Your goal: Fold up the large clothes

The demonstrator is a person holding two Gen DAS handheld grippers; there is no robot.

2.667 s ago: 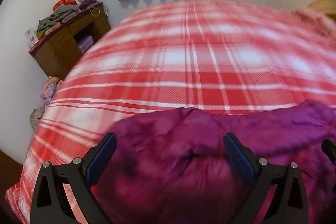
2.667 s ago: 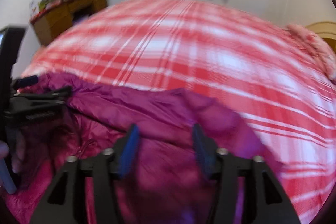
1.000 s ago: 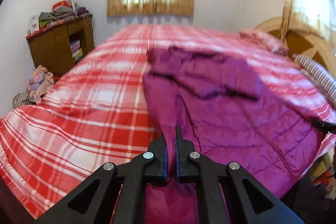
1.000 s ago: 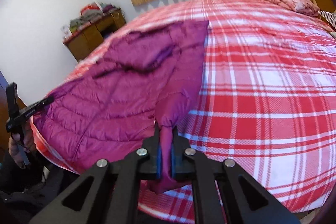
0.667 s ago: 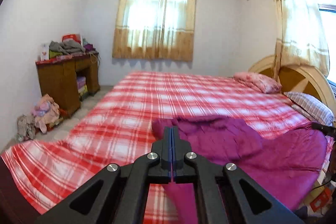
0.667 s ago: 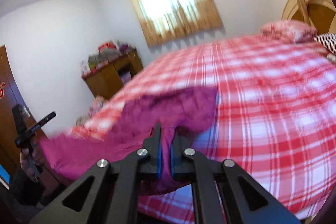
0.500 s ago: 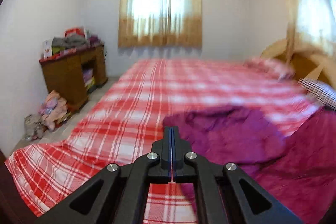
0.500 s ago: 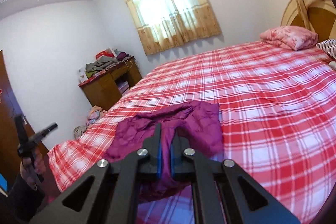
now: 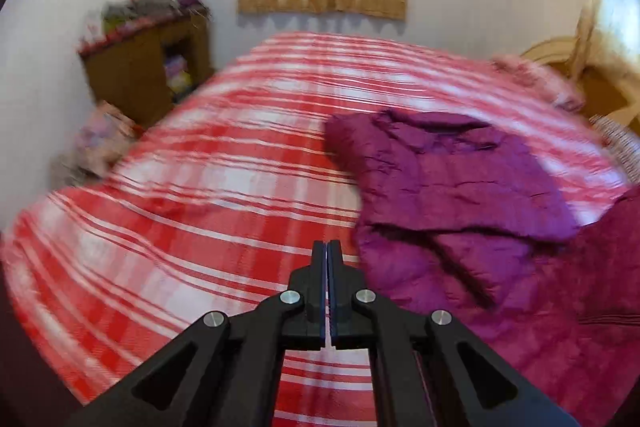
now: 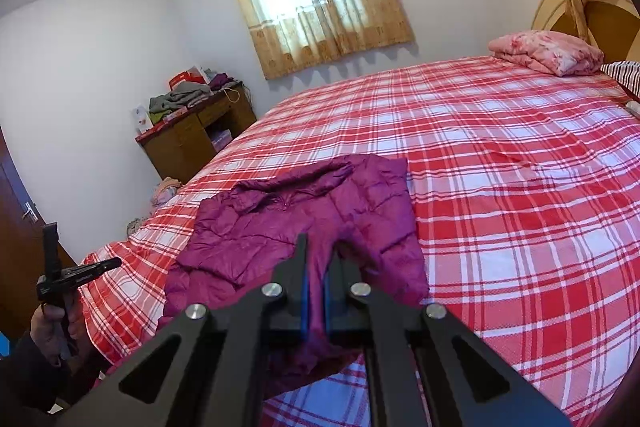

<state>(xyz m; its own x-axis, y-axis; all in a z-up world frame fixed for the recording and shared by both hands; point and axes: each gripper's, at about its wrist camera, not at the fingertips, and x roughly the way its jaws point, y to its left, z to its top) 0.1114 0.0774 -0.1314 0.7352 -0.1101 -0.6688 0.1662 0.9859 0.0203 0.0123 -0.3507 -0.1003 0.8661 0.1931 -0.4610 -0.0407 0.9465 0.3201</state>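
Bed (image 10: 520,187): plaid cover, room to fold.
Jacket (image 10: 304,223): near edge, hem raised toward collar.
Right jaws (image 10: 315,301): clenched on hem; carry it level.
Left jaws (image 9: 327,291): clenched, apparently empty (blurred), so I should regrip.

A big bed (image 10: 520,187) with a red and white checked sheet holds a purple puffy jacket (image 10: 312,219) near its front edge. A pink folded blanket (image 10: 548,51) lies at the far end, just beside a striped pillow (image 10: 624,75).
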